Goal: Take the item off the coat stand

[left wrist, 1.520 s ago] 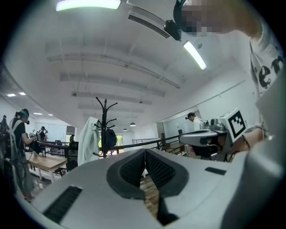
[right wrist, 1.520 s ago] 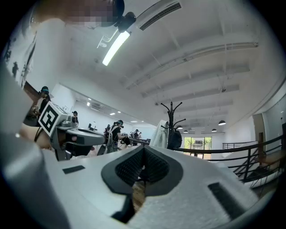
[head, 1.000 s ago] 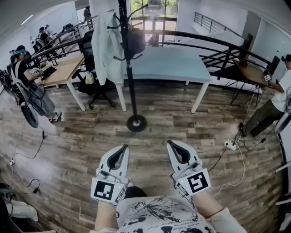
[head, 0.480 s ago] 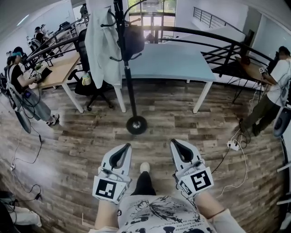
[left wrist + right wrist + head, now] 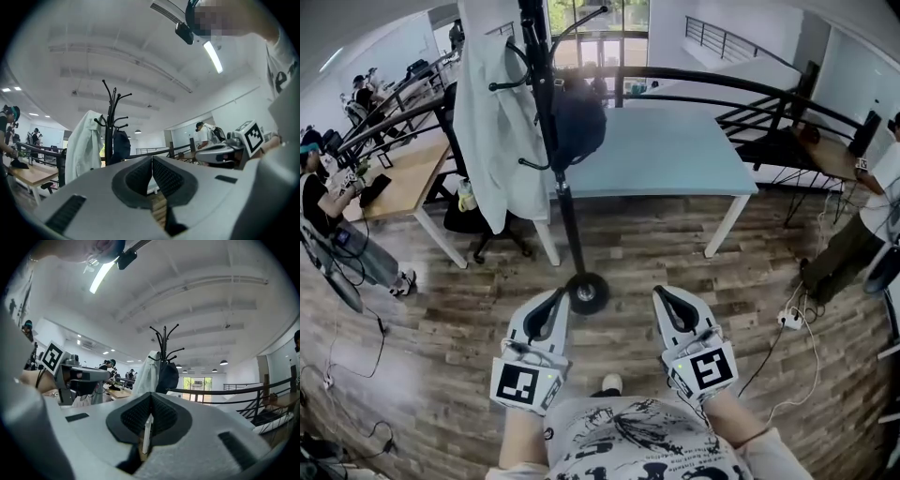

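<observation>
left gripper [image 5: 560,295]: jaws pressed together with nothing between them, held low over the wooden floor [image 5: 441,309], tip just left of the round base [image 5: 587,292]
right gripper [image 5: 660,293]: jaws pressed together, empty, level with its partner and right of the round base
coat stand [image 5: 566,206]: upright on the wooden floor ahead of both grippers, by the near-left leg of the table [image 5: 675,150]
white coat [image 5: 487,122]: hung on the coat stand's left hooks, apart from both grippers
dark bag [image 5: 579,127]: hung against the pole's right side, before the table's near-left corner
head view alone: showed the round base, the wooden floor and the table top
gripper views alone: showed the top hooks [image 5: 112,96] bare against the ceiling [image 5: 197,296], with each gripper visible from the other's camera
</observation>
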`<action>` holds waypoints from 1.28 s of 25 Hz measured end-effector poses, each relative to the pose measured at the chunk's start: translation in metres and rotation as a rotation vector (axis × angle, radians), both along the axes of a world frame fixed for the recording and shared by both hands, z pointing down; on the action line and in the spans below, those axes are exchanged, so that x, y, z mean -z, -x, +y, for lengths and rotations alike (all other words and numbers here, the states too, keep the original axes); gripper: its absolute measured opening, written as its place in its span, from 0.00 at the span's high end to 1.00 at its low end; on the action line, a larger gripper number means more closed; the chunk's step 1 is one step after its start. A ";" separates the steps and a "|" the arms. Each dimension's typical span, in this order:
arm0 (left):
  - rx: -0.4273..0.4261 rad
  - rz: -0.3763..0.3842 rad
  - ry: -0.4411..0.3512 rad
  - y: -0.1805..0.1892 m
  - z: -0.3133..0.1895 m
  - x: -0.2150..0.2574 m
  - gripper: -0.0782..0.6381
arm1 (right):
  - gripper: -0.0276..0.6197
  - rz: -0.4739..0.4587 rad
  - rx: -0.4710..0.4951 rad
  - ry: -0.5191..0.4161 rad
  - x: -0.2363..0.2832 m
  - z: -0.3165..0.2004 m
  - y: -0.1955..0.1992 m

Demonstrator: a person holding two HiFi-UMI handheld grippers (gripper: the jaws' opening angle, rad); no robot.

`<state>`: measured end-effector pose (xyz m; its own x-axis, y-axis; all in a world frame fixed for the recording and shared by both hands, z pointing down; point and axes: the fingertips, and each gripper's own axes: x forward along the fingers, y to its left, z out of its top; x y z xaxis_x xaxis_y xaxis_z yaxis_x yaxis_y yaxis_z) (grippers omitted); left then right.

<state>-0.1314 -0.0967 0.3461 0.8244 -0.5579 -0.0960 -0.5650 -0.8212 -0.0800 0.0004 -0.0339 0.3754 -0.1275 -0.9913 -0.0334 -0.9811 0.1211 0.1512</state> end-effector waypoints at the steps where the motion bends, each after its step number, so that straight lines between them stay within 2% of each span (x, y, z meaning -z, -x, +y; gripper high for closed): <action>1: 0.002 0.000 -0.003 -0.003 -0.018 0.001 0.88 | 0.97 -0.002 -0.002 0.004 -0.001 -0.019 -0.004; 7: 0.001 -0.009 0.017 -0.023 -0.098 -0.003 0.88 | 0.97 -0.040 0.000 0.046 -0.012 -0.103 -0.024; 15: 0.055 -0.016 0.050 -0.042 -0.161 -0.026 0.88 | 0.97 -0.045 0.088 0.077 -0.031 -0.188 -0.042; 22: 0.208 -0.016 0.030 -0.055 -0.196 -0.016 0.88 | 0.97 -0.046 0.225 0.062 -0.026 -0.243 -0.064; 28: 0.302 -0.005 -0.009 -0.084 -0.212 0.004 0.88 | 0.97 -0.024 0.339 0.008 0.006 -0.283 -0.092; 32: 0.360 0.003 -0.025 -0.090 -0.218 0.004 0.88 | 0.97 -0.007 0.401 -0.013 0.010 -0.307 -0.099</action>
<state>-0.0410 -0.3151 0.3420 0.5750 -0.8100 -0.1152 -0.8181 -0.5671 -0.0957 0.0998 -0.3413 0.3655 -0.5043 -0.8622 -0.0479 -0.8572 0.4931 0.1485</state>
